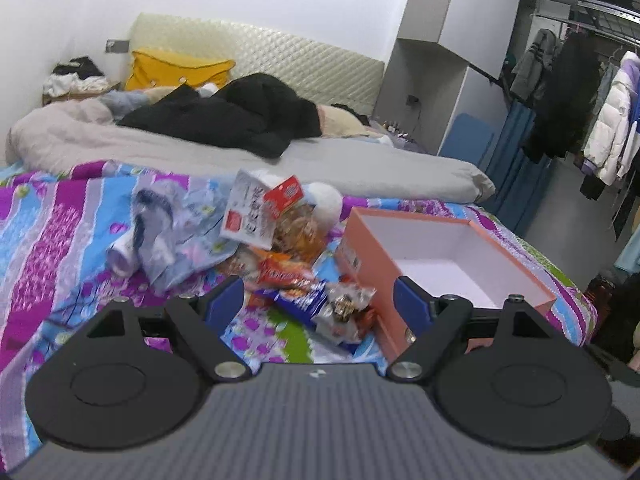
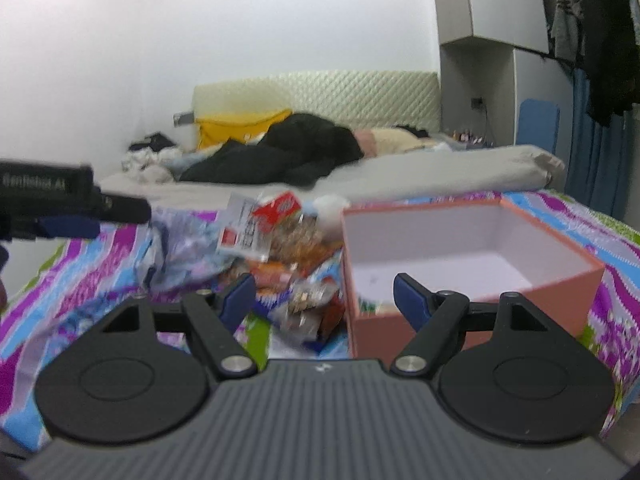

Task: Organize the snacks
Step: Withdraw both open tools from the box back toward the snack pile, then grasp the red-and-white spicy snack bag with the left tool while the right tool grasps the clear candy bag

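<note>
A heap of snack packets (image 1: 296, 252) lies on the flowered bedspread (image 1: 60, 232): a white carton (image 1: 248, 212), a small red box (image 1: 284, 194), orange packets and a blue wrapper (image 1: 300, 300). Right of the heap stands an open pink box (image 1: 448, 256) with a white, bare inside. My left gripper (image 1: 320, 300) hovers open over the near packets, nothing between its fingers. In the right wrist view the same heap (image 2: 288, 264) and pink box (image 2: 472, 256) appear, blurred. My right gripper (image 2: 324, 300) is open and holds nothing, straddling the box's near left corner. The left gripper (image 2: 80, 212) shows at the left edge.
A clear plastic bag (image 1: 160, 232) with a white roll lies left of the heap. Behind are a grey quilt (image 1: 320, 160), black clothes (image 1: 240, 120), a yellow pillow and the padded headboard. A clothes rack with coats (image 1: 580, 100) stands to the right of the bed.
</note>
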Tool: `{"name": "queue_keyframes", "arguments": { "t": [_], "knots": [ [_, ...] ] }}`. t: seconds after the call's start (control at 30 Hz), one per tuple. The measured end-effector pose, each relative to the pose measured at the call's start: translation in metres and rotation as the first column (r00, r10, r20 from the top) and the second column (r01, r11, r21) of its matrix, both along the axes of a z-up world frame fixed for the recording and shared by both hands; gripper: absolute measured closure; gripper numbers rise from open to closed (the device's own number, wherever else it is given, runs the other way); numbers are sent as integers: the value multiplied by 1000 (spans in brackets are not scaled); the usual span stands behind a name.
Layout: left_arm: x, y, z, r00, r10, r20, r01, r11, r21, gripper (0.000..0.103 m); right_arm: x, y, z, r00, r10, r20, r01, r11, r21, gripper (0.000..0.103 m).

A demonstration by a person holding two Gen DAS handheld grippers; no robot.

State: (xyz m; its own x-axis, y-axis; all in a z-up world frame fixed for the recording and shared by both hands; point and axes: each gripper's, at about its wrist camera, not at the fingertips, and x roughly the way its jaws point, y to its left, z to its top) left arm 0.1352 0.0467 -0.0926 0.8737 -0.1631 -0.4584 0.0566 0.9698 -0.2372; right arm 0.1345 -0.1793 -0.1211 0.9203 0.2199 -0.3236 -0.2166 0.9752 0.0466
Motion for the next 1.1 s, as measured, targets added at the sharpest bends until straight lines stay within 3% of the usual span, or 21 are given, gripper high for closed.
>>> {"name": "queue_keyframes", "arguments": {
  "t": [0.5, 0.67, 1.1],
  "knots": [
    [-4, 25, -50, 993, 40, -114, -44, 998, -35, 18, -10, 27, -37, 995, 72, -65, -76, 995, -62, 25],
    [10, 30, -64, 989, 47, -137, -54, 997, -49, 13, -4, 34, -45, 992, 99, -83, -105, 992, -68, 26],
    [65, 45, -97, 977, 63, -201, -88, 989, -117, 13, 32, 55, -63, 980, 155, -126, -166, 983, -83, 26]
  ]
}}
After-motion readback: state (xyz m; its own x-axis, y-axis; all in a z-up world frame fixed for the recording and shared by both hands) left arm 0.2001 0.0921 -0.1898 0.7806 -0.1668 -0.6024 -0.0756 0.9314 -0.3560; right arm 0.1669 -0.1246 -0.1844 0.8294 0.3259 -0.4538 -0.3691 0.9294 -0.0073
